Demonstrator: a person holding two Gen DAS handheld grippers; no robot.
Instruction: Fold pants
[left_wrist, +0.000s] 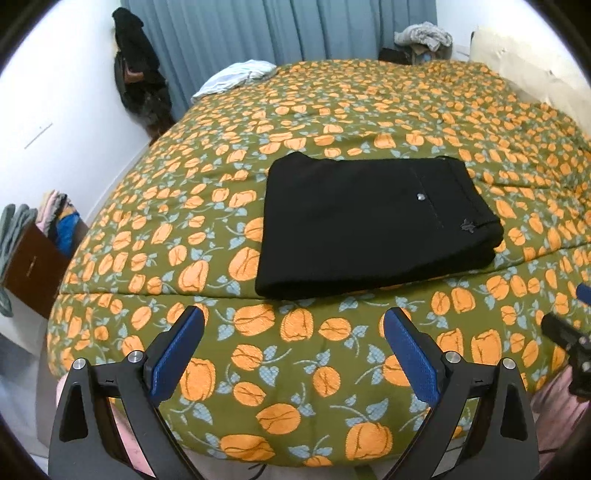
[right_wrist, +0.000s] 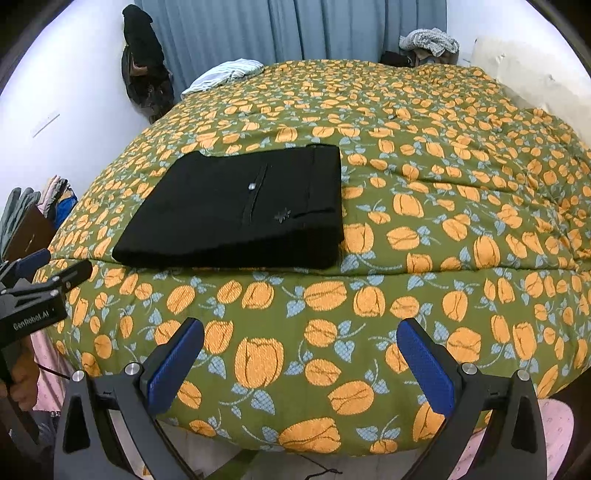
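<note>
Two grippers, jaws spread wide and empty, hang off the bed's near edge.

Left gripper and right gripper hold nothing; both sit well short of the pants, which lie as a flat black rectangle on the bed, pocket button up. The fold looks finished. If anything remains, I'd only press the edges square with light, even touches, not regrip and disturb the layers.

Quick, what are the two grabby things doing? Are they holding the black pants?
Left hand-held gripper: open, holding nothing.
Right hand-held gripper: open, holding nothing.
The folded black pants lie on the bed, untouched.
</note>
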